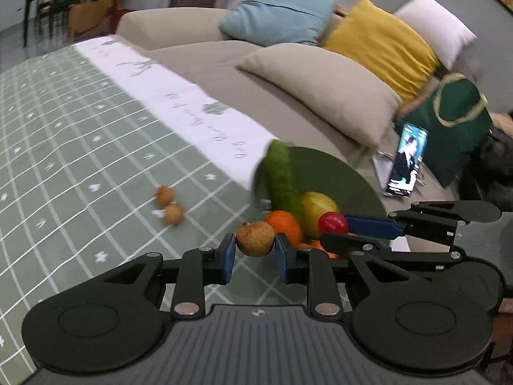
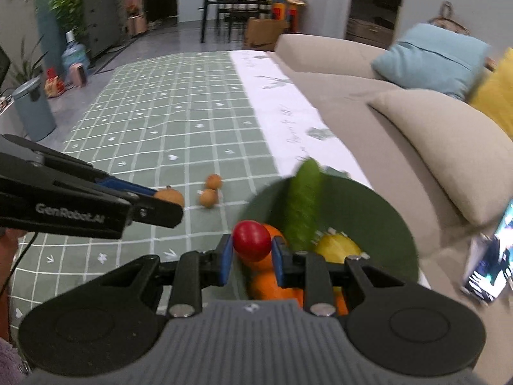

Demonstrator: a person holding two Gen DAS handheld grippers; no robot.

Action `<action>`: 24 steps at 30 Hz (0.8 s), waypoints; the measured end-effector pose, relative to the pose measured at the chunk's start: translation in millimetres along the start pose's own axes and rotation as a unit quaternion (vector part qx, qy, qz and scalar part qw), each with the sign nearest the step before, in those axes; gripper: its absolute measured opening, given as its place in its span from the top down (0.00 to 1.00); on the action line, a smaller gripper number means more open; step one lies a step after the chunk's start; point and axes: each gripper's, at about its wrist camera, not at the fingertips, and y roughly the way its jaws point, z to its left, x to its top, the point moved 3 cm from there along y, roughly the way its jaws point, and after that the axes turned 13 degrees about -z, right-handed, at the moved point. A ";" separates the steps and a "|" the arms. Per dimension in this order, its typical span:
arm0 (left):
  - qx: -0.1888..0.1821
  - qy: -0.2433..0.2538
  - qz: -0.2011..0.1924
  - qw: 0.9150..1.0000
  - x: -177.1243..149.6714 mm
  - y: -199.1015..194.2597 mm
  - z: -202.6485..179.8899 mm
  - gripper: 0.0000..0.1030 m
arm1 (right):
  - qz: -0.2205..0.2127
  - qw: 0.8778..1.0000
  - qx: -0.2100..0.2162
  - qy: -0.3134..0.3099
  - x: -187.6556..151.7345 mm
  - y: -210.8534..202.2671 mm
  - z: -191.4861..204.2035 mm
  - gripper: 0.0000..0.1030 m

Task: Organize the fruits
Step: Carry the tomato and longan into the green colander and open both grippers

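A small brown fruit (image 1: 255,239) is being clamped in the left gripper (image 1: 255,253), a red fruit (image 2: 251,236) in the right gripper (image 2: 251,255), both near the green bowl (image 2: 397,224). Each is best released low inside. The cucumber (image 2: 303,207) is leaning, long axis pointing up past the rim.

"GenRobot.AI" on left tongs (image 2: 170,203)
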 end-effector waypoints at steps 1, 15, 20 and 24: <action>-0.003 0.007 0.002 1.000 0.3 2.7 -5.6 0.71 | 0.000 1.000 -0.007 0.006 -2.5 -4.0 -6.2 0.79; -0.049 0.093 0.059 0.993 -5.5 63.5 -64.9 0.71 | 0.044 0.996 -0.064 0.047 -24.5 11.4 -88.6 0.79; -0.045 0.095 0.086 0.991 -11.5 86.5 -66.5 0.71 | 0.069 0.996 -0.053 0.019 -29.2 30.8 -96.4 0.79; -0.043 0.098 0.098 0.989 -16.0 95.0 -66.3 0.71 | 0.086 0.995 -0.055 -0.014 -32.5 46.5 -98.5 0.79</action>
